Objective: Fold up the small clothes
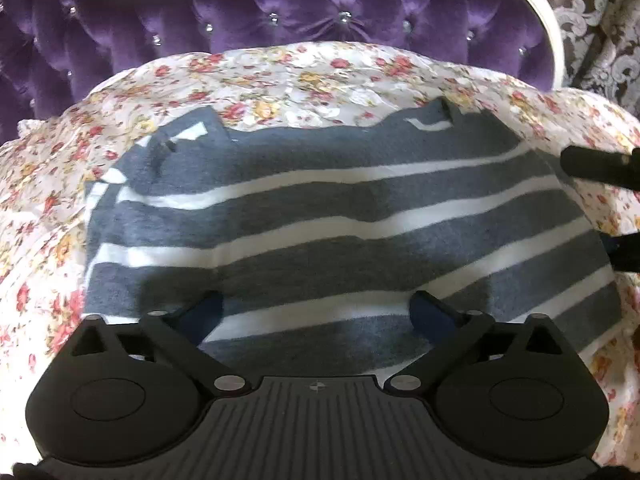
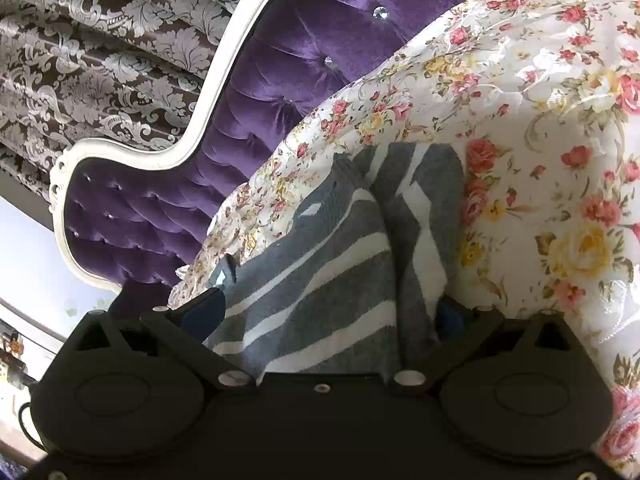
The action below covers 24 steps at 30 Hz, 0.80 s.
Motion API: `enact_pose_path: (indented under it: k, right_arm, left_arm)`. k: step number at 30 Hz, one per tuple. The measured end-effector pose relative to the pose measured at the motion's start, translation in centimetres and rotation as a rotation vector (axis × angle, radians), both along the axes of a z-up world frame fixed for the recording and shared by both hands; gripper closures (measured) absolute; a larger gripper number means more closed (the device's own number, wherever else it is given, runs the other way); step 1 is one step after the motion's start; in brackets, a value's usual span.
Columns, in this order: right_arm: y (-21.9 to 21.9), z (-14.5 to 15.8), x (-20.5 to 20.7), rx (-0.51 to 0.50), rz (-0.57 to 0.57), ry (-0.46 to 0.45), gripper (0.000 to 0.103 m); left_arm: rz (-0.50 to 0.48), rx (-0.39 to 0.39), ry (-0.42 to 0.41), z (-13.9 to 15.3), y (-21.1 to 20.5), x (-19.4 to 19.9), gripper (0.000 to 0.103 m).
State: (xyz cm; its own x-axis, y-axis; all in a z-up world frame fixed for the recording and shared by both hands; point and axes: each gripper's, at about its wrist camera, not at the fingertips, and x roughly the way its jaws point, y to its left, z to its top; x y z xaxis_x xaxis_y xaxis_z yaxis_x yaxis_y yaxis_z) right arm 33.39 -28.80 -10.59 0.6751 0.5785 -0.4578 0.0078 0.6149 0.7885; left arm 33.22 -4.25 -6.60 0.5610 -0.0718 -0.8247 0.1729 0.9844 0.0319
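Observation:
A small grey garment with white stripes [image 1: 340, 216] lies spread on a floral bedsheet [image 1: 280, 76]. My left gripper [image 1: 316, 312] is open, its two blue-padded fingers wide apart just above the garment's near edge. In the right wrist view the garment [image 2: 320, 280] is bunched into a fold running between the fingers. My right gripper [image 2: 328, 312] is open, its fingers on either side of the folded cloth. The right gripper's black fingers [image 1: 592, 164] also show at the garment's right edge in the left wrist view.
A purple tufted velvet headboard [image 1: 280, 16] with a white frame stands behind the bed. A brown and silver damask curtain [image 2: 100, 40] hangs beyond it. The floral sheet [image 2: 540, 120] surrounds the garment on all sides.

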Motion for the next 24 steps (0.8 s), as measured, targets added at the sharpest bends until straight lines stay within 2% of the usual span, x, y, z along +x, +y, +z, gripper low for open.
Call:
enact_pose_path:
  k: [4, 12, 17, 22, 24]
  right_arm:
    - [0.2, 0.0, 0.2, 0.004, 0.033, -0.015, 0.000]
    - [1.1, 0.1, 0.5, -0.031, 0.035, -0.029, 0.000]
    - [1.1, 0.1, 0.6, -0.030, 0.018, -0.026, 0.000]
    - [1.2, 0.1, 0.7, -0.038, 0.011, -0.028, 0.000]
    - [1.3, 0.1, 0.8, -0.041, 0.008, -0.021, 0.000]
  left_arm:
    - [-0.001, 0.026, -0.026, -0.3, -0.4, -0.3, 0.000]
    - [0.000, -0.026, -0.054, 0.1, 0.4, -0.7, 0.000]
    - [-0.009, 0.006, -0.117, 0.0, -0.3, -1.8, 0.000]
    - [-0.035, -0.040, -0.095, 0.8, 0.7, -1.7, 0.001]
    - [-0.013, -0.054, -0.113, 1.7, 1.6, -2.2, 0.001]
